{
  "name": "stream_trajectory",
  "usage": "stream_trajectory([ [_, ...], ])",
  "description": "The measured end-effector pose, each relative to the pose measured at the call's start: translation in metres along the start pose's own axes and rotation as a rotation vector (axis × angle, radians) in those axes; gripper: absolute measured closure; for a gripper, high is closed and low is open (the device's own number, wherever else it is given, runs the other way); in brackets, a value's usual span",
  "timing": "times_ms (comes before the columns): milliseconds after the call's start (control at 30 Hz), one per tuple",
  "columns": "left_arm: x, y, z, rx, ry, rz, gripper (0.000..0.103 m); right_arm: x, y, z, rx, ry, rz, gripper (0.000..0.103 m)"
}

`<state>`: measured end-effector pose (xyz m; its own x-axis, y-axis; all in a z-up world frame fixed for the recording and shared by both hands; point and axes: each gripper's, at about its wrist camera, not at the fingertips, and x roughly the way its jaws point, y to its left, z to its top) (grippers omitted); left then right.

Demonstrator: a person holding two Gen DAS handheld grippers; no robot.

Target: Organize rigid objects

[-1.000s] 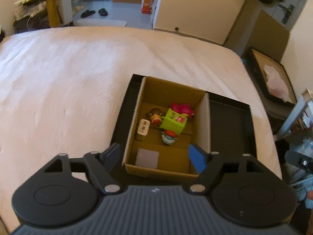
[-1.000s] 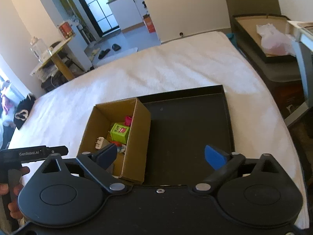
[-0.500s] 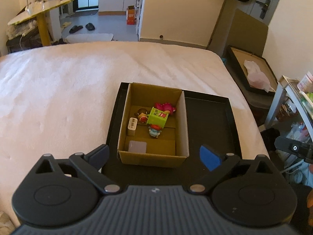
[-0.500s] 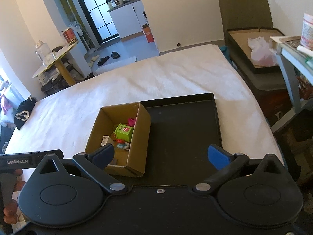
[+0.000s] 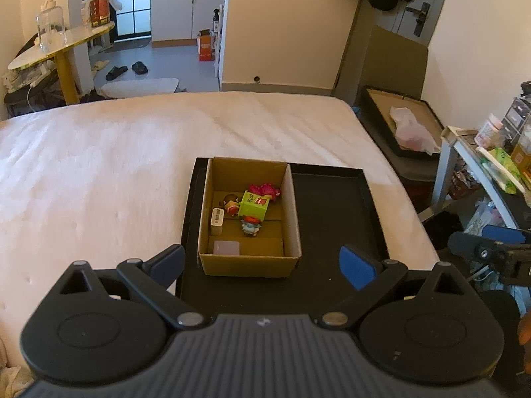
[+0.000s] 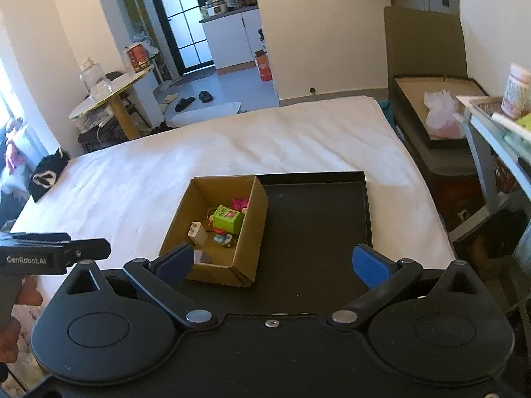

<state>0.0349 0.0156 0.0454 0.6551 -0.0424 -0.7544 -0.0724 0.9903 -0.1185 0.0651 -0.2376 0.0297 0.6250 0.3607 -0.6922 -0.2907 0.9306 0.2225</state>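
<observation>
Both the left gripper (image 5: 262,260) and right gripper (image 6: 273,262) are spread wide, holding nothing. The toys (image 5: 254,204) sit in the cardboard box (image 5: 292,229), frame centre, on the black tray (image 5: 335,219). Sorting looks finished; judging so, next comes only a check.

A white bed (image 5: 116,165) fills the middle of the room. Beyond it, a yellow-legged table (image 5: 63,66) carries a glass jar (image 5: 49,31), and dark slippers (image 5: 126,69) lie on the grey floor near a doorway.

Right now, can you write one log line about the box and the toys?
box: on tray, left part | toys: in box | left gripper: open, empty | right gripper: open, empty
</observation>
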Motion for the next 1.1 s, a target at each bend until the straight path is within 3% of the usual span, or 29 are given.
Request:
stream_trajectory([
  [667,-0.044,-0.006,-0.017,0.017,-0.070,0.005,0.004,-0.041,0.022,-0.016,-0.010,-0.043,-0.013,0.000],
  [1100,-0.049,-0.004,-0.024,0.015,-0.071,0.008,0.004,-0.047,0.029,-0.018,-0.035,-0.057,-0.030,0.000],
])
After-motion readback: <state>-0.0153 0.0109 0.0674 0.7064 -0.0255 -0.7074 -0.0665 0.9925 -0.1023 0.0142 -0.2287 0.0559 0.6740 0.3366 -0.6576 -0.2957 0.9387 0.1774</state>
